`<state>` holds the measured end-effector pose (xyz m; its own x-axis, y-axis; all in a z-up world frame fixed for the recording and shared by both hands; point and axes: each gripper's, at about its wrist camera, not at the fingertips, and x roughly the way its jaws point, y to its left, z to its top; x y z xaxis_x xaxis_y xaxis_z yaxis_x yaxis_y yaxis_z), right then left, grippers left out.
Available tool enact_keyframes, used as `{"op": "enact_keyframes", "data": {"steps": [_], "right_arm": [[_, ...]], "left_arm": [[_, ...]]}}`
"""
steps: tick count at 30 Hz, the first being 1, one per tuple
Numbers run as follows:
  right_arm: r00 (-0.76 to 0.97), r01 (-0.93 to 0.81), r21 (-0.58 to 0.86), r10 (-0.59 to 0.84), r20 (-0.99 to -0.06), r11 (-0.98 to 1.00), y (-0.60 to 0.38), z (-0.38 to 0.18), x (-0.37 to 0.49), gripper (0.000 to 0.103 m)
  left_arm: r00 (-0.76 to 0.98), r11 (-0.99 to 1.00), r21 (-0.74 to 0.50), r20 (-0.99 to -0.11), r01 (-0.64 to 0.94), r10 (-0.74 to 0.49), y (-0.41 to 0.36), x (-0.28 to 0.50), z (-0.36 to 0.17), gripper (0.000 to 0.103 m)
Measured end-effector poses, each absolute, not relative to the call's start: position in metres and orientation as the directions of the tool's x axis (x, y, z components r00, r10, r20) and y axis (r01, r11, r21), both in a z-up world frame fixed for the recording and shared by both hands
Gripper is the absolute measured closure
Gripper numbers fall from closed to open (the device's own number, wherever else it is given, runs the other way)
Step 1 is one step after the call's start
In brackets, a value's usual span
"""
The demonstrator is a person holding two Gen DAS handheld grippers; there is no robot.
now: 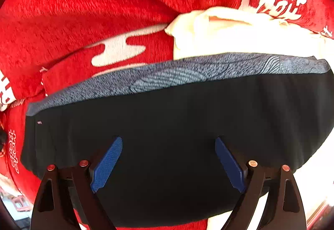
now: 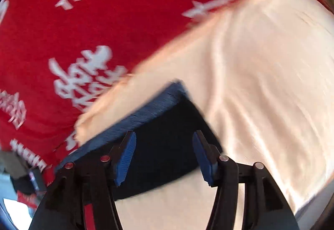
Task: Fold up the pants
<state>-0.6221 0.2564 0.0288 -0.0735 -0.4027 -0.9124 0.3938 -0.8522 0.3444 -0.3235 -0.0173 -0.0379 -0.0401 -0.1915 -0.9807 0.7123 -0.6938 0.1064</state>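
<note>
Left gripper (image 1: 169, 159): nearest the lens; blue pads spread wide, nothing between them, poised over the dark body of the garment.
Right gripper (image 2: 164, 154): jaws likewise apart and empty, straddling the garment's corner; this view is motion-blurred.
Pants (image 1: 167, 125): black, lying flat on the covered surface, seemingly already folded at least once.
Waistband (image 1: 177, 75): heathered blue-grey band along the pants' far edge, ending in a squared corner in the right wrist view.
Handling (judgement): soft, light, limp knit; it should drape and slide, not hold shape. The waistband looks thicker and firmer, so its two corners appear the surest hold.
Cream cloth (image 2: 261, 83): pale fabric just beyond and beneath the corner.
Red blanket (image 1: 94, 10): farthest; fuzzy, white lettering, underlying everything.
</note>
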Motion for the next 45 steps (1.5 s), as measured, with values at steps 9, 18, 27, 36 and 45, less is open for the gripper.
{"op": "enact_keyframes", "data": {"steps": [9,18,27,36,45], "right_arm": [[-0.021,0.309,0.456,-0.485,-0.874,-0.835,0.284,0.000,-0.656,0.102],[-0.089,0.410,0.297,-0.362,-0.928,-0.862,0.277,0.019,-0.655,0.097],[-0.044,0.750,0.133,-0.249,-0.968,-0.648,0.152,-0.050,-0.646,0.101],[-0.041,0.708,0.180,-0.294,-0.955,-0.683,0.166,-0.012,-0.659,0.084],[0.076,0.793,0.249,-0.316,-0.946,-0.556,0.100,-0.056,-0.592,0.085]], "left_arm": [[-0.007,-0.672,0.154,-0.973,0.724,-0.230,-0.019,-0.330,-0.038,0.012],[-0.083,-0.693,0.117,-0.965,0.712,-0.248,-0.026,-0.379,-0.027,0.012],[-0.057,-0.586,0.149,-0.947,0.797,-0.317,-0.086,-0.400,-0.068,0.003],[-0.046,-0.609,0.194,-0.934,0.769,-0.355,-0.073,-0.353,-0.031,0.003],[-0.001,-0.539,0.206,-0.934,0.817,-0.358,-0.101,-0.343,-0.060,0.000]]}}
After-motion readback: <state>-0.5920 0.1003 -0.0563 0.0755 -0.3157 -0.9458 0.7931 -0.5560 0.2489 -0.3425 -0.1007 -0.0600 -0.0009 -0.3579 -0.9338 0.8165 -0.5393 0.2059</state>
